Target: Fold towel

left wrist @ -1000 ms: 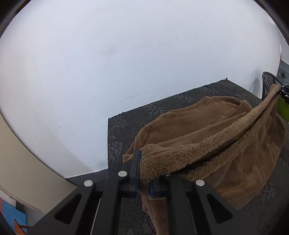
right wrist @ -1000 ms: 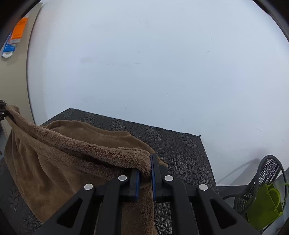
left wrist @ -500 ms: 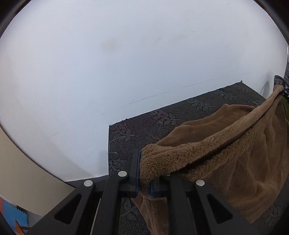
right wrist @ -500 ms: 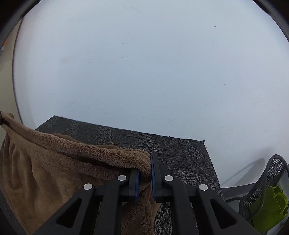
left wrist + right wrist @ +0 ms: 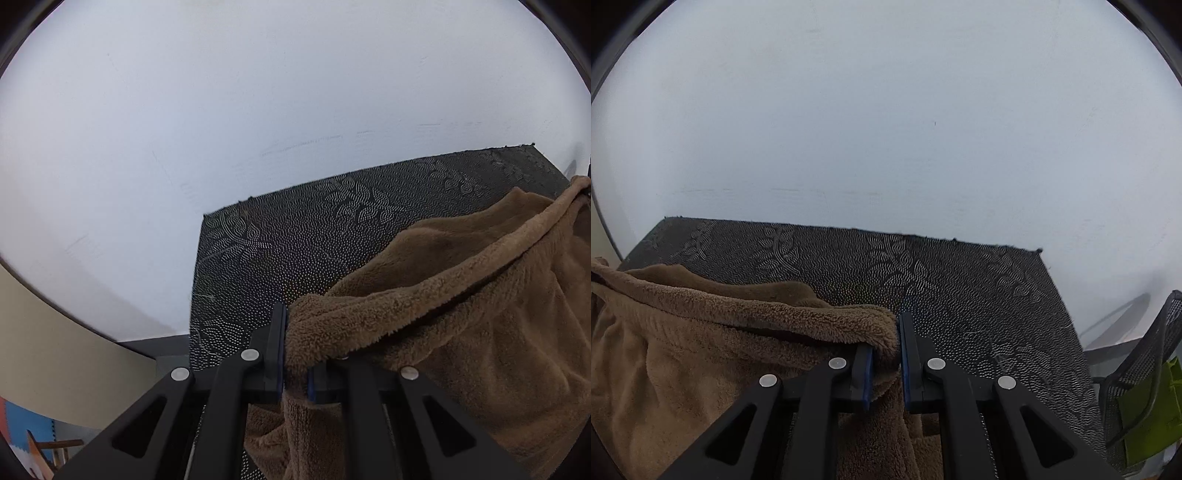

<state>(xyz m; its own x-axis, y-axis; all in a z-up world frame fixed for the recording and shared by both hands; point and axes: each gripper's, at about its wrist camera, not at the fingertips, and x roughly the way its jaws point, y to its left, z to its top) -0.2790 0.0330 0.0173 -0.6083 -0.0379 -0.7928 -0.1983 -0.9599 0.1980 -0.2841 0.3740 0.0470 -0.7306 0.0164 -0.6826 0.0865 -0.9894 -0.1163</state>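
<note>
A fluffy brown towel (image 5: pixel 461 325) hangs between my two grippers over the dark leaf-patterned table mat (image 5: pixel 332 229). My left gripper (image 5: pixel 295 325) is shut on the towel's left corner, with cloth bunched between the blue pads and hanging below. In the right wrist view my right gripper (image 5: pixel 886 332) is shut on the other corner of the towel (image 5: pixel 701 350). The held edge sags between the two corners, above a lower layer that lies on the mat (image 5: pixel 960 280). The towel's near part is hidden behind the fingers.
A white wall (image 5: pixel 886 129) rises right behind the mat's far edge. A black mesh chair (image 5: pixel 1137 350) with a green item (image 5: pixel 1152 410) stands off the table's right end. Blue floor padding (image 5: pixel 22 424) shows below the table's left end.
Both grippers have carried the held towel edge forward toward the wall and lower. The mat's far edge looms larger, and the lower layer now sits closer under the held edge.
</note>
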